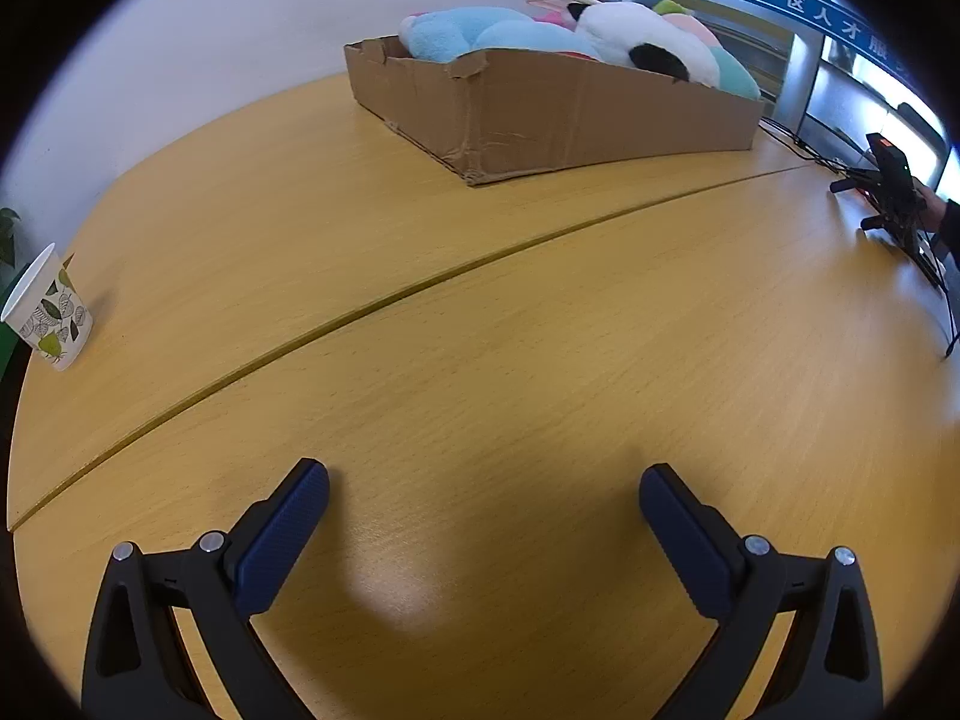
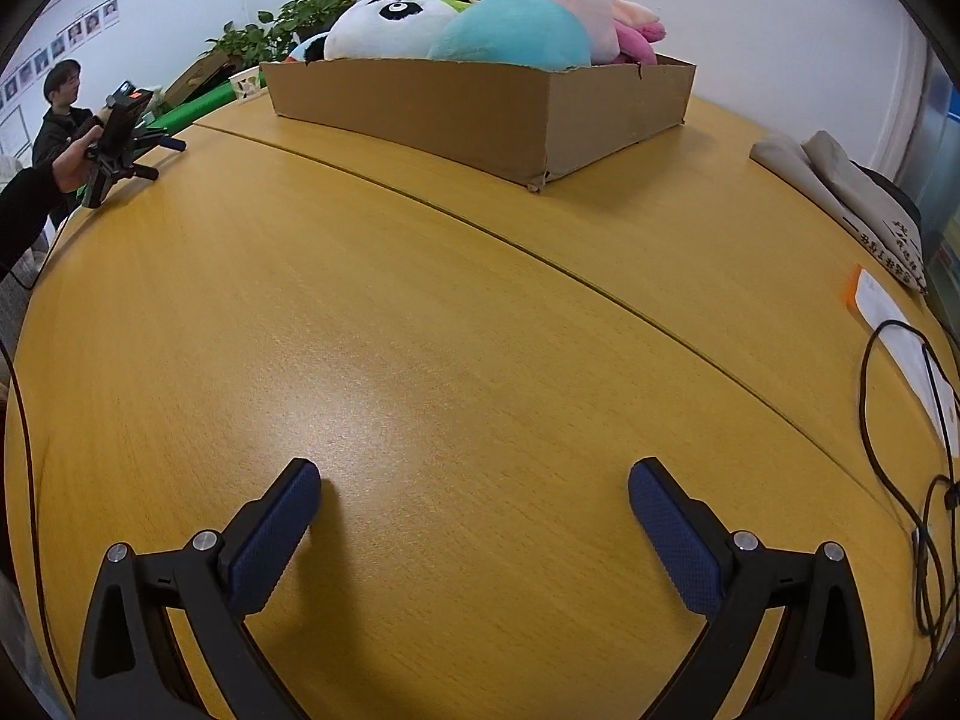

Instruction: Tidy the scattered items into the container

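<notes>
Left wrist view: cardboard box point(image 1: 552, 114) of plush toys point(image 1: 648, 36) sits ahead, well apart from the left hand-held gripper point(image 1: 483, 495), released, empty. Right hand-held gripper point(image 2: 474, 492) likewise spread, box ahead; neither clearly nearer.

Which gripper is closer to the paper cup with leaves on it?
Left. The paper cup stands just off the open left gripper. From the open right gripper it sits far back, beyond the cardboard box.
</notes>
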`<control>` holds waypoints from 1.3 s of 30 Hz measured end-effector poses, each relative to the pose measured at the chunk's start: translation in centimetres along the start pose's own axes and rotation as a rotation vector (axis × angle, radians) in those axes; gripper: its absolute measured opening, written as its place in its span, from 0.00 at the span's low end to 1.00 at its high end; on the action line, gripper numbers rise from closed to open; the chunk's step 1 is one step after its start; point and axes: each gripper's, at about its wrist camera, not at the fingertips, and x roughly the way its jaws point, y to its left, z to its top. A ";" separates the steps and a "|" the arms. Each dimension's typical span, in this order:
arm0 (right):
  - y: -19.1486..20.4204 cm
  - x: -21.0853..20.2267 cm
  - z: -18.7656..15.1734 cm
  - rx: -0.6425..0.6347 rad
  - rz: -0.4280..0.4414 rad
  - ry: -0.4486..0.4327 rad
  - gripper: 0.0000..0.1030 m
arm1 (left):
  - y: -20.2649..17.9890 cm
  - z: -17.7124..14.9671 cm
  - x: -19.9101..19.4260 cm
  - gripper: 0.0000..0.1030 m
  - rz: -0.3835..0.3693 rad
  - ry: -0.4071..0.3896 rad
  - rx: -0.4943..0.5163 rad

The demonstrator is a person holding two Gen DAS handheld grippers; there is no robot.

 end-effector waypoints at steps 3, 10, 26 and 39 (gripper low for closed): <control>0.0 0.0 0.0 -0.008 0.002 0.000 1.00 | 0.0 0.3 0.1 1.00 0.008 0.000 -0.004; 0.0 -0.1 0.0 -0.009 0.002 0.001 1.00 | -0.2 0.5 0.4 1.00 0.017 -0.001 -0.017; -0.2 -0.1 0.1 -0.009 0.003 0.002 1.00 | -0.5 0.3 0.4 1.00 0.025 -0.001 -0.026; -0.6 -0.1 0.1 -0.010 0.004 0.002 1.00 | -0.6 0.3 0.4 1.00 0.028 -0.001 -0.031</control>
